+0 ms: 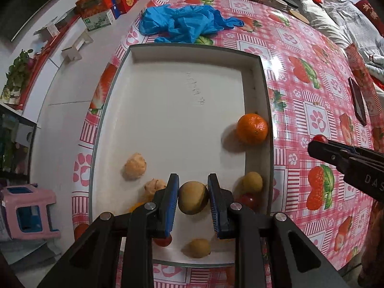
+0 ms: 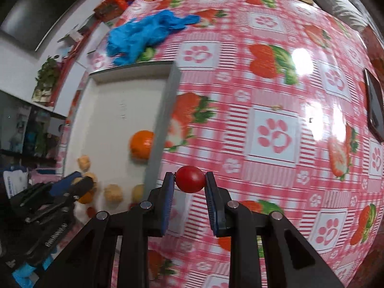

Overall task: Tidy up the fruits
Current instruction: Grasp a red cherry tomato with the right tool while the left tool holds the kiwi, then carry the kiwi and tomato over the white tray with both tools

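I have the left gripper [image 1: 193,198] clamped on a round yellow-brown fruit [image 1: 193,201], its blue pads pressed to either side, held over the near part of the white tray [image 1: 268,110]. In the tray an orange [image 1: 252,128] sits against the right wall, roughly midway along it, and two pale, rough-skinned fruits lie near the left side, one [image 1: 135,169] a little farther from me than the other [image 1: 154,187], which is partly hidden behind my left finger. A smaller yellow fruit [image 1: 252,182] rests in the near right corner area just beside a red tomato [image 1: 248,200], and another yellow fruit [image 1: 199,248] lies close to the near edge, with a second red one [image 1: 163,240] peeking out under my left pad. My right gripper [image 2: 190,180] grips a small red cherry tomato [image 2: 190,179] between its pads, hanging above the strawberry-and-paw-print tablecloth [image 2: 273,129], outside the tray and just to the right of its right wall; from the left wrist view I see that same tomato at the tip of the right tool. A crumpled blue plastic bag [image 1: 182,25] lies on the cloth beyond the tray's far edge, and a dark phone [image 1: 357,100] lies near the table's right edge
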Demonstrator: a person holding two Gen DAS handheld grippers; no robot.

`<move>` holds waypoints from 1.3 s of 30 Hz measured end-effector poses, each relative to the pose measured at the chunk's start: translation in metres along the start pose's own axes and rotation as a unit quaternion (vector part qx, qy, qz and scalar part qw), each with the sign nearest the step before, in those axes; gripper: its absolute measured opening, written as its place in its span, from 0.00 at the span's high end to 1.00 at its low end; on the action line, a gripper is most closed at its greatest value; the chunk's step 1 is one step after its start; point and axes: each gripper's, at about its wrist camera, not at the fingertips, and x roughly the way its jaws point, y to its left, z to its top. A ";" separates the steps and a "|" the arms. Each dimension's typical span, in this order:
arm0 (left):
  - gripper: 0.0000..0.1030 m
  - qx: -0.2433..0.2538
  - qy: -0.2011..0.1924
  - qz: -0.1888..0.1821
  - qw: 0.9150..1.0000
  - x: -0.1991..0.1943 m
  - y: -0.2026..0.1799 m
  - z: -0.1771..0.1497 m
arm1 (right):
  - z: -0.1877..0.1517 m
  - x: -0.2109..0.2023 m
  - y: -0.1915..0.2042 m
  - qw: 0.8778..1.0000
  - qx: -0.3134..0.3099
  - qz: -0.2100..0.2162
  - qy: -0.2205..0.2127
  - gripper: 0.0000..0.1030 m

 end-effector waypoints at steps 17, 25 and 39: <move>0.75 -0.005 0.007 -0.001 1.000 0.002 0.014 -0.006 | -0.006 0.005 0.036 1.000 -0.024 0.015 0.013 0.73; 0.75 -0.007 0.010 0.000 1.000 0.004 0.017 -0.006 | -0.006 0.009 0.046 0.999 -0.032 0.020 0.018 0.73; 0.75 -0.010 0.022 0.007 1.000 0.013 0.020 -0.008 | -0.008 0.026 0.062 0.997 -0.051 0.029 0.042 0.73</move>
